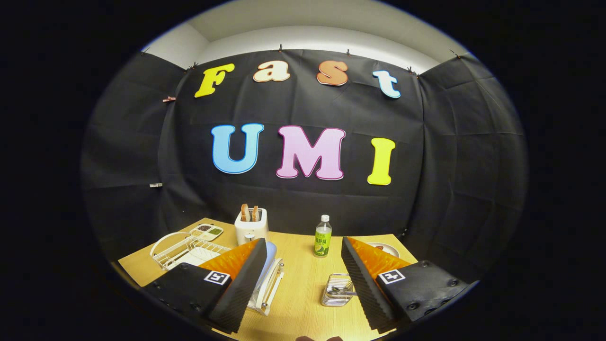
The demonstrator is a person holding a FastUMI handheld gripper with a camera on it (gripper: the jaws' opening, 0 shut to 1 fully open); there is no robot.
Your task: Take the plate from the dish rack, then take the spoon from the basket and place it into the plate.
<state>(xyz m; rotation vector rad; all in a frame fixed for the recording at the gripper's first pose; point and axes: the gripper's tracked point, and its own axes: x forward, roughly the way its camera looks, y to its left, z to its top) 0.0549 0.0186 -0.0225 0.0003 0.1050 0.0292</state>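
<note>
**Plate waits by the left finger, spoon basket by the right**

Our gripper (303,279) is released: the two fingers stand wide apart with bare table between them, holding nothing. It hangs above the near edge of the wooden table (303,303), looking toward the far edge.

The plate (269,265) stands upright on its rim in a small wire dish rack (267,296), partly hidden behind the tip of our left finger. We see it edge-on, so its face runs roughly along the line of the fingers, from the near side toward the far side. We judge that this is the relation the first move turns on: the gripper must shift left so the rim comes between the fingers, then lift upward out of the rack's slots.

The spoon basket (337,289), a small wire one, sits just inside the right finger, near the near edge; something metal lies in it, though we cannot make out the spoon's shape clearly.

Toward the far left corner sits a larger white wire rack (187,251), with a divided dish (207,231) beyond it. A toaster (251,226) and a bottle (323,237) stand along the far edge. The middle of the table is bare, which we judge gives room to set the plate flat.
</note>
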